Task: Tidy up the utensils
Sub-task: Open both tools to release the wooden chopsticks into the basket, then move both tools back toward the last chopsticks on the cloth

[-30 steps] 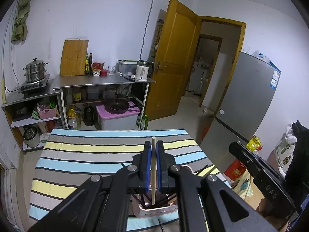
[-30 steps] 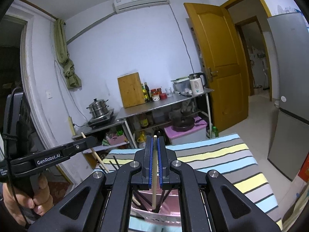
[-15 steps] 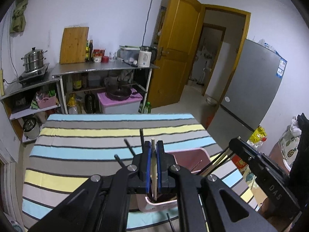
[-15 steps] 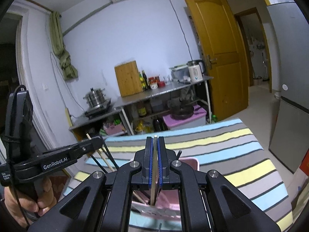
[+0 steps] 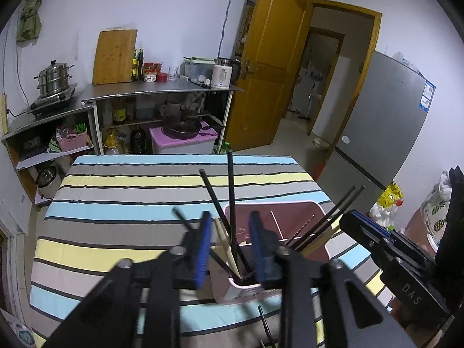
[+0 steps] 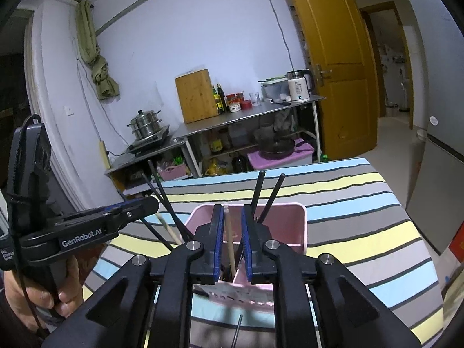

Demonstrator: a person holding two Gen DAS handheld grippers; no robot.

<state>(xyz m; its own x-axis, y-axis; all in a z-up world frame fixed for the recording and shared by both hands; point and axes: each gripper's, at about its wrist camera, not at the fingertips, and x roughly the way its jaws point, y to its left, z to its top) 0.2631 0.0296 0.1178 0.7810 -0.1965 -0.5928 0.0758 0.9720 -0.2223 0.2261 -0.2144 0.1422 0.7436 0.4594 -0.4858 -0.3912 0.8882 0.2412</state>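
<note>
A pink utensil holder [image 5: 290,206] [image 6: 287,211] stands on the striped table, with several black chopsticks [image 5: 230,191] [image 6: 256,192] and pale wooden chopsticks leaning in it. My left gripper [image 5: 229,229] is open just above the holder's near compartment; a wooden chopstick [image 5: 224,243] stands loose between its jaws. My right gripper [image 6: 232,220] is open over the holder, and a wooden chopstick [image 6: 229,237] stands free between its jaws, its lower end in the holder. Each gripper shows in the other's view, the right [image 5: 377,240] and the left [image 6: 116,214].
The table has a striped cloth [image 5: 145,191] [image 6: 362,203]. One black chopstick [image 6: 236,330] lies on the cloth near the front edge. Behind the table are steel shelves with pots [image 5: 53,78], a cutting board [image 5: 114,56], a yellow door [image 5: 275,66] and a grey fridge [image 5: 385,121].
Both grippers have dropped toward the pink holder and opened. Each let go of its wooden chopstick, which now stands in the holder.
</note>
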